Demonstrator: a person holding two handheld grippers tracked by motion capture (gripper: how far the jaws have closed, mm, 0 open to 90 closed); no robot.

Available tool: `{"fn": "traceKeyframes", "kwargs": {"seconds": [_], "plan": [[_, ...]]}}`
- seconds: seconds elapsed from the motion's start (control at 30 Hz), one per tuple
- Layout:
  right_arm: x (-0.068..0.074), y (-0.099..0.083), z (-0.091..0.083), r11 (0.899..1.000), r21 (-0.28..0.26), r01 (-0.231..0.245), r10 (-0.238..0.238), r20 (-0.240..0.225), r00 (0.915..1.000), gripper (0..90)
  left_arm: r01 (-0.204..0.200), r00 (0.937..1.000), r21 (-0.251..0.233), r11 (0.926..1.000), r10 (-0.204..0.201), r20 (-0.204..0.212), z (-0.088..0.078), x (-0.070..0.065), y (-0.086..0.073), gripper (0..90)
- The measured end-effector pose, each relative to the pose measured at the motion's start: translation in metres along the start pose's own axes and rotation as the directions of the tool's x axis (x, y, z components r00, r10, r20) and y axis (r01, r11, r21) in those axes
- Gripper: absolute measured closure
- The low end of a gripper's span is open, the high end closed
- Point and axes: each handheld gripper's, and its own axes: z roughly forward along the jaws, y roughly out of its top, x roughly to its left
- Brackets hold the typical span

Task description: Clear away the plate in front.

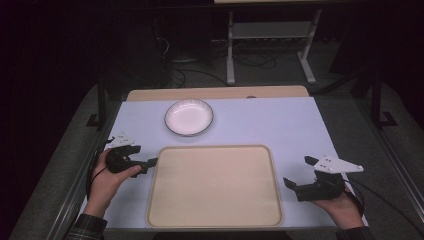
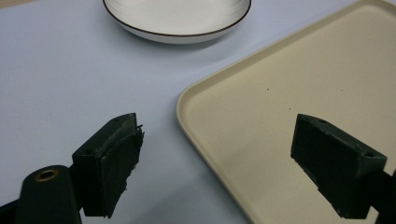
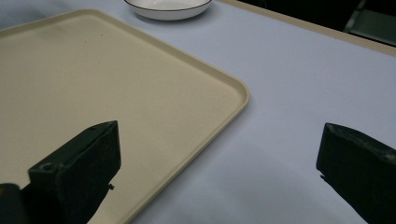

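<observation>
A beige tray [image 1: 215, 185] with nothing on it lies at the table's near middle. Beyond its far left corner stands a white plate [image 1: 189, 117] with a dark rim, also bare. My left gripper [image 1: 145, 156] is held at the tray's far left corner. In the left gripper view it [image 2: 219, 154] is open, its jaws either side of the tray [image 2: 299, 84] rim, with the plate [image 2: 177, 18] ahead. My right gripper [image 1: 298, 171] sits just off the tray's right edge. It [image 3: 219, 154] is open across the tray [image 3: 93, 84] rim, holding nothing; the plate [image 3: 168, 7] lies far off.
The pale table top [image 1: 280, 125] has bare room to the right of the plate and behind the tray. A wooden strip [image 1: 215, 93] runs along the far edge. Past it are a dark floor, cables and a metal stand [image 1: 270, 45].
</observation>
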Motion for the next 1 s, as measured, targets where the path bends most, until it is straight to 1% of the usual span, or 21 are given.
{"fn": "traceKeyframes", "kwargs": {"seconds": [0.2,0.43,0.6,0.73,1.0], "plan": [[0.001,0.000,0.001,1.000,0.001,0.002,-0.002,-0.005,1.0000,0.0,0.001,1.0000,-0.008,1.0000,-0.001,0.004,0.005,0.001,0.008,14.9],[0.000,0.001,0.001,1.000,-0.002,0.002,-0.002,-0.003,1.0000,0.0,0.002,0.9999,-0.016,0.9999,-0.002,0.015,0.009,0.003,0.017,15.0],[-0.001,0.000,0.000,1.000,-0.006,-0.003,0.003,-0.003,1.0000,0.0,0.003,0.9997,-0.026,0.9997,-0.003,0.024,0.015,0.002,0.027,15.0],[0.000,0.001,0.000,1.000,-0.006,0.000,0.000,-0.003,1.0000,0.0,-0.001,0.9996,-0.026,0.9997,0.002,0.027,0.018,0.003,0.031,15.0],[0.000,0.000,-0.001,1.000,-0.008,-0.001,0.001,-0.003,1.0000,0.0,0.007,0.9995,-0.037,0.9993,-0.006,0.029,0.023,0.004,0.040,15.3]]}}
